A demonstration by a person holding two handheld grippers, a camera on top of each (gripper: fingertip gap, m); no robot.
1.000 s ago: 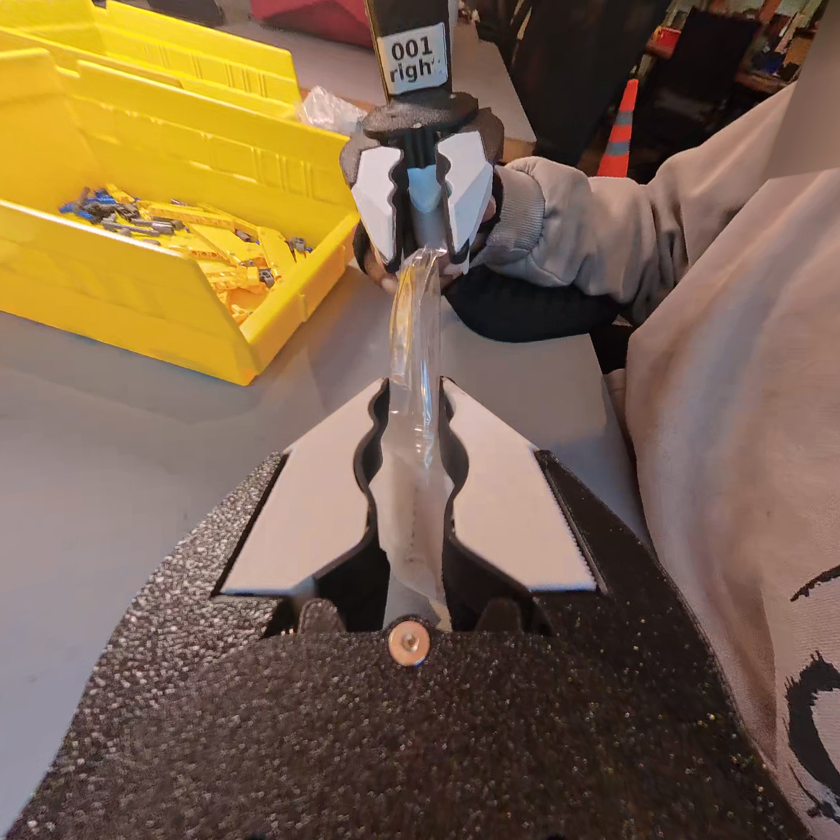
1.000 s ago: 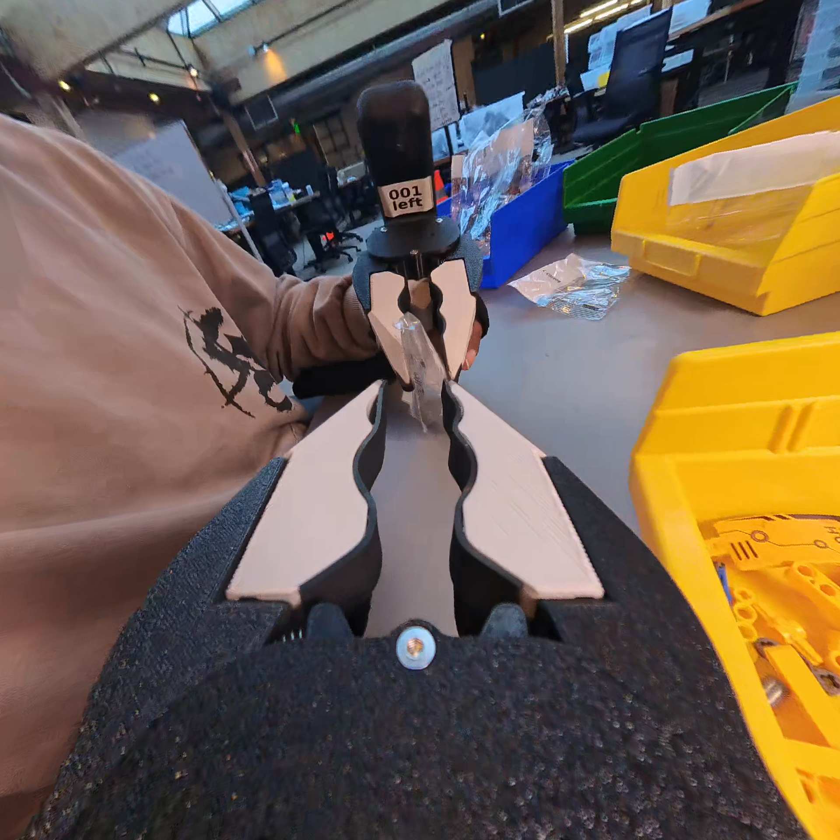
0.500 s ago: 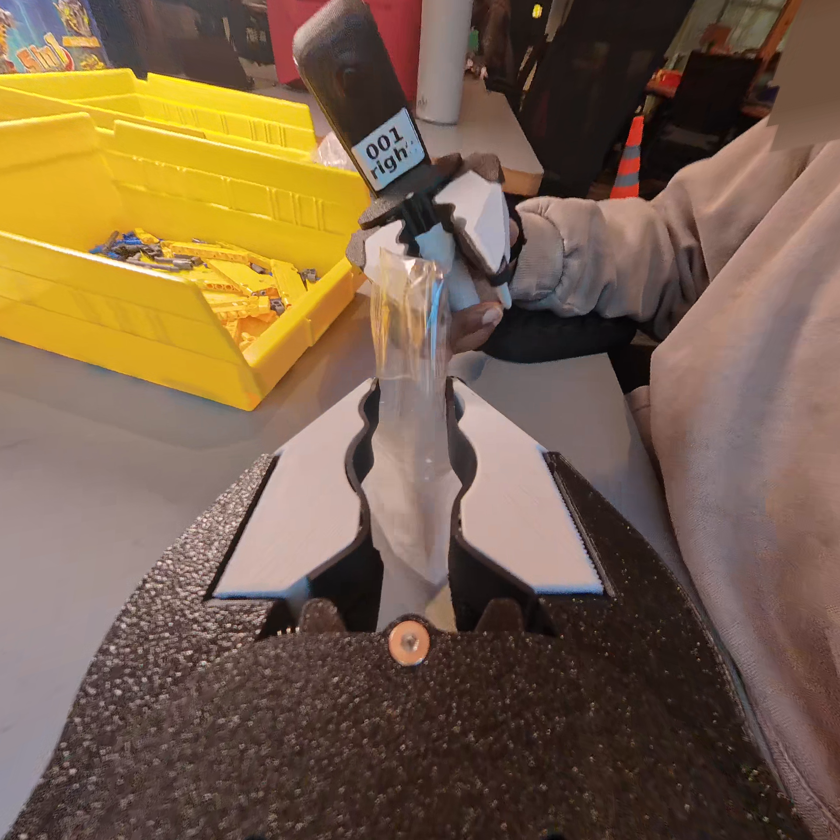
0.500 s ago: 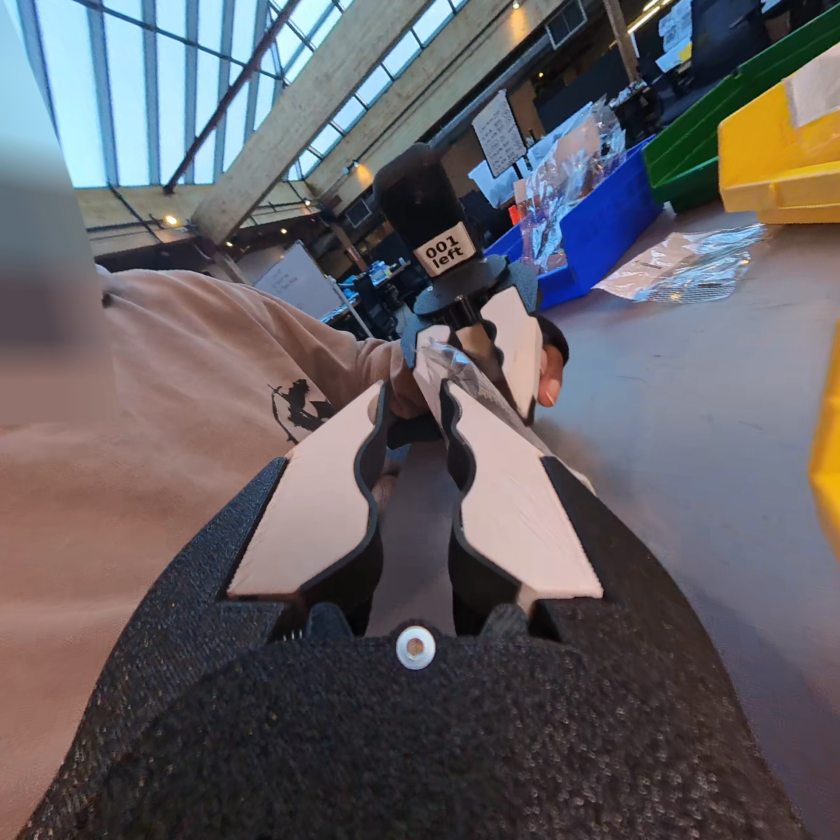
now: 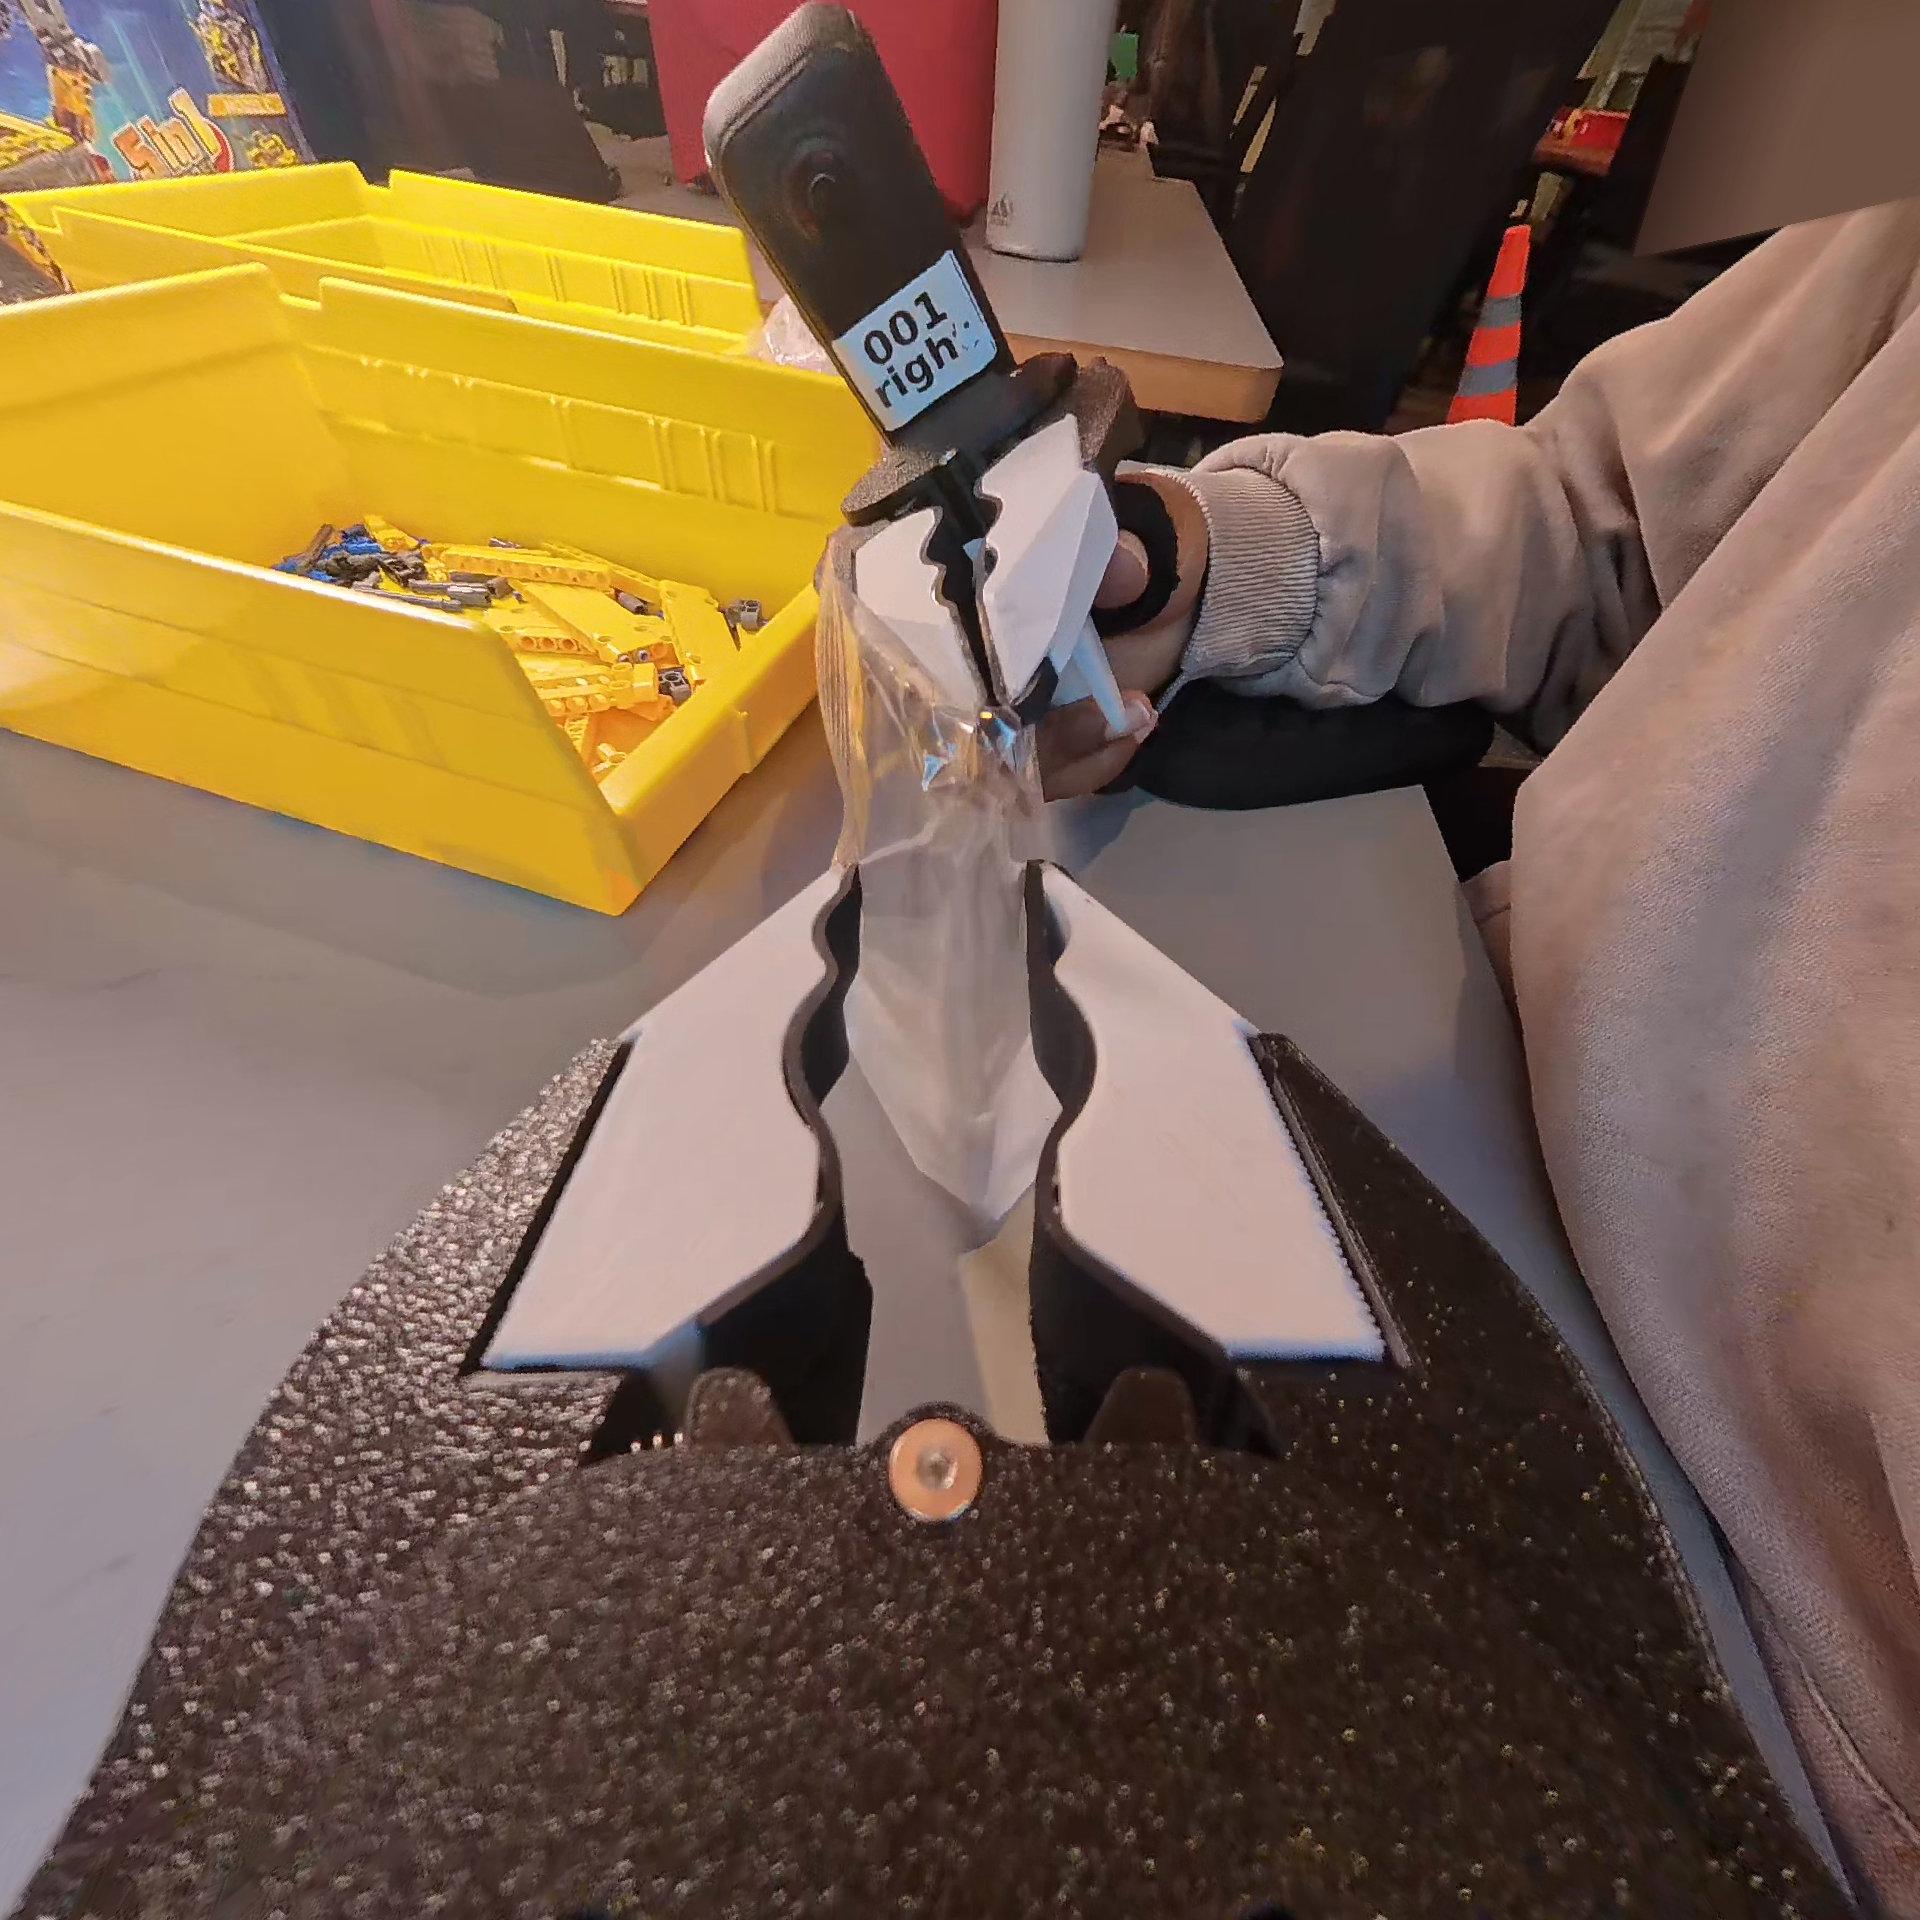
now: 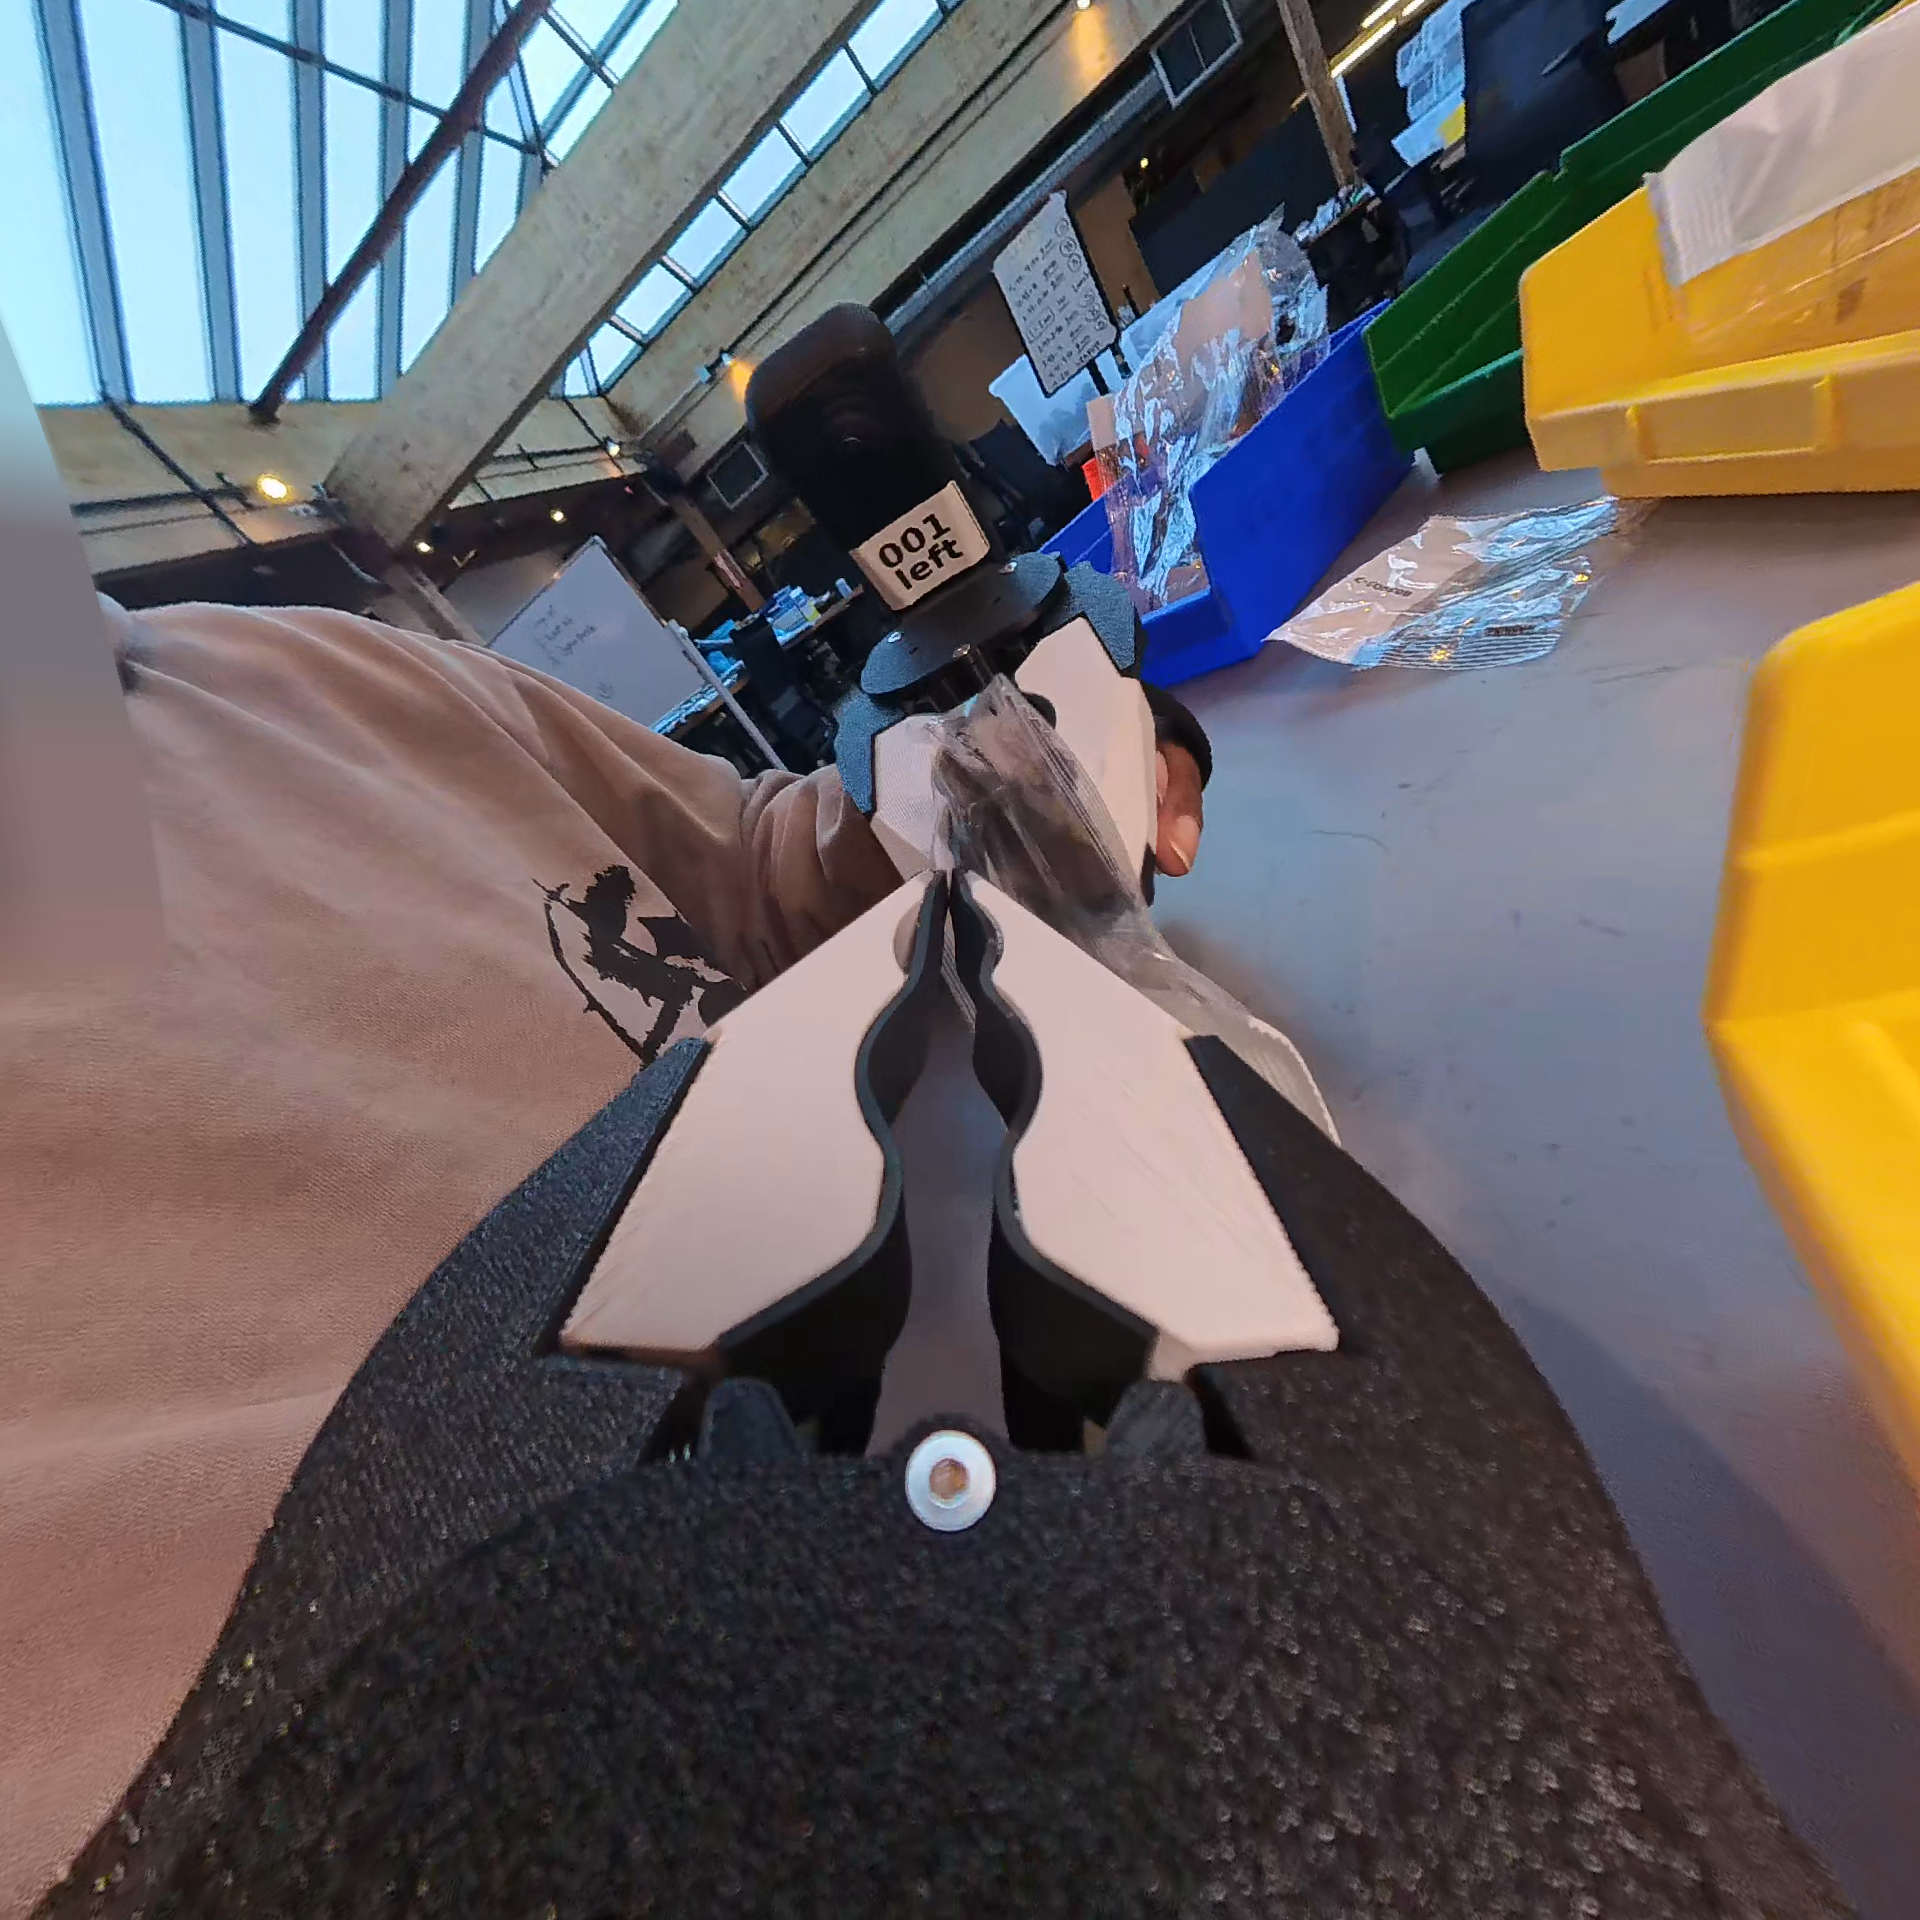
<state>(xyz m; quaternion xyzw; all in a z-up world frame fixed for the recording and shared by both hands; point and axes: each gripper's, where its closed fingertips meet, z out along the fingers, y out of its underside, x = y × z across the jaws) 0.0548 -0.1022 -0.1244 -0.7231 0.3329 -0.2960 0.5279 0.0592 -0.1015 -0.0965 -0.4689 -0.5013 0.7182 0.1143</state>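
Note:
A clear plastic bag (image 5: 935, 1018) stretches between my two grippers above the grey table (image 5: 260, 1039). My left gripper (image 5: 935, 878) is open, with the bag running between its spread fingers. My right gripper (image 5: 987, 717) faces it from the far side, tilted, and is shut on the bag's crumpled upper edge. In the right wrist view my right gripper (image 6: 948, 888) has its fingertips closed together on a thin edge of the bag (image 6: 1039, 821). The rest of the bag drapes past its right finger. The left gripper (image 6: 1029, 831) shows just beyond it, with its fingers apart around the bag.
A yellow bin (image 5: 312, 665) with small yellow and dark parts (image 5: 582, 634) stands to the left, and it also shows at the right edge of the right wrist view (image 6: 1829, 935). Farther off are a blue bin (image 6: 1278, 540), a flat clear bag (image 6: 1455, 592) and more bins. A person's sleeves flank the grippers. The tips of both grippers are at nearly the same place.
My right gripper's fingers closed onto the bag's edge and the gripper tilted. My left gripper's fingers spread wider around the bag.

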